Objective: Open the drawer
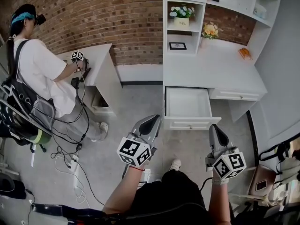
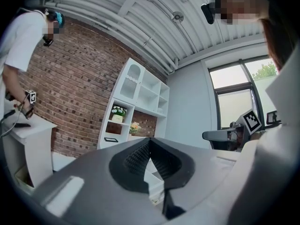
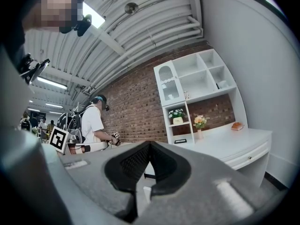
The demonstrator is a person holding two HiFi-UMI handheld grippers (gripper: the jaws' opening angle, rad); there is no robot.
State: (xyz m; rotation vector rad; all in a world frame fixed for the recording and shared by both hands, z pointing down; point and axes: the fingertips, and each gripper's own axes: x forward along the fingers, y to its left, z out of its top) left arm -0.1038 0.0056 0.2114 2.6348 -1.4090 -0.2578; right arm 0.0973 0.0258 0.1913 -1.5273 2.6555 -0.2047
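— Under the desktop's left end, how did the drawer (image 1: 188, 103) sit?
— Pulled well out, its white inside showing, its front facing the person. A second drawer (image 1: 233, 95) just to its right sat flush.
— And the left gripper (image 1: 155, 119)?
— Held level, near the open drawer's front left corner and clear of it. Its fingers (image 2: 137, 155) were together, tip against tip, gripping nothing.
— The right gripper (image 1: 214, 127)?
— Level too, near the front right corner, also apart from it. Its fingers (image 3: 134, 161) were closed on each other, with nothing held.
— What lay on the desk (image 1: 220, 71)?
— A vase of orange flowers (image 1: 209, 31) at the back edge, beside the shelf unit (image 1: 165, 27), and a small orange thing (image 1: 245, 53) toward the back right corner.
— Anyone else?
— Another person (image 1: 35, 69) stood at a smaller table (image 1: 104, 64) by the brick wall (image 1: 117, 13), hands over its top.
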